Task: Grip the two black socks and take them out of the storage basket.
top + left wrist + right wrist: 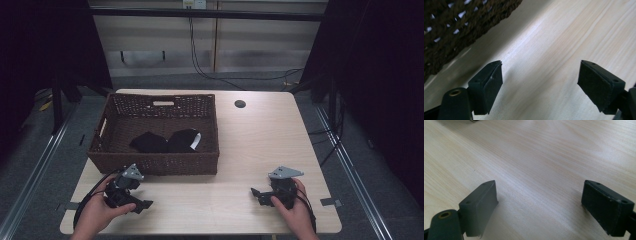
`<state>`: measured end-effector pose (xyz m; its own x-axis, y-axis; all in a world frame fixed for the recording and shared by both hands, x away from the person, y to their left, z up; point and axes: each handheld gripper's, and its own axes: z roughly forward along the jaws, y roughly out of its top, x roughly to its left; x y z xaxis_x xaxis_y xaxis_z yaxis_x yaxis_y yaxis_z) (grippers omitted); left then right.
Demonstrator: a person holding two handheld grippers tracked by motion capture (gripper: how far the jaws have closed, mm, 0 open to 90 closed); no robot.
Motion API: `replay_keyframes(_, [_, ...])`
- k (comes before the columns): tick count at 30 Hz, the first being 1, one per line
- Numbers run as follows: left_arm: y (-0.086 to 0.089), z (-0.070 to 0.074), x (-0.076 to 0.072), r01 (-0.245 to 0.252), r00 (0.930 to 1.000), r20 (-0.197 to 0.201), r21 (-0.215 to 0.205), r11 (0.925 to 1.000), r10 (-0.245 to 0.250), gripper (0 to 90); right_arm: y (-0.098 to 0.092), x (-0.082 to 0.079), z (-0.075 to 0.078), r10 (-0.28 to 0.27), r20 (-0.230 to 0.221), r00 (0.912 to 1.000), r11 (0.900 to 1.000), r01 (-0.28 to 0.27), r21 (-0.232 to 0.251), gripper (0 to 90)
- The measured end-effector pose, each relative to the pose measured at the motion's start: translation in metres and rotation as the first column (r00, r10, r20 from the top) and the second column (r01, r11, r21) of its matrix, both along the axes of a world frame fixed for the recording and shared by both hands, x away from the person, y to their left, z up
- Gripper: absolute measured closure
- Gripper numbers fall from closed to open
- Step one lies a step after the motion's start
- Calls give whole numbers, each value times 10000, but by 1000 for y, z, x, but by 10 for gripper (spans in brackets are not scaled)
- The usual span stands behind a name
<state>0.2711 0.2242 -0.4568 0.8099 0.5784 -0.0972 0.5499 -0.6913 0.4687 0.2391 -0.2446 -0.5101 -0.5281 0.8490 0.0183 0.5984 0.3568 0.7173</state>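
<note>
A dark wicker basket (155,163) stands on the left half of the light wooden table (250,145). Inside it lie two black folded cloth bundles, one at the left (149,142) and one at the right (181,140) with a white tag. My left gripper (142,205) is held just in front of the basket's front wall, jaws open and empty. In the left gripper view the left gripper (540,75) hovers over bare wood with the basket weave (454,27) at the upper left. My right gripper (256,194) rests near the front right, and in its own view the right gripper (539,195) stands open over bare wood.
A round cable hole (240,104) sits near the table's far edge. A strip of tape (331,202) marks the front right corner. Dark curtains flank the table, and cables run along the floor behind it.
</note>
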Motion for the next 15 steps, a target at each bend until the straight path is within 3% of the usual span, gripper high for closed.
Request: replay_keyframes(15, [-3,48,14,213,9998,-27,-199,9996,-213,199,0,0,0,17,15,10000,10000,-17,-2,125])
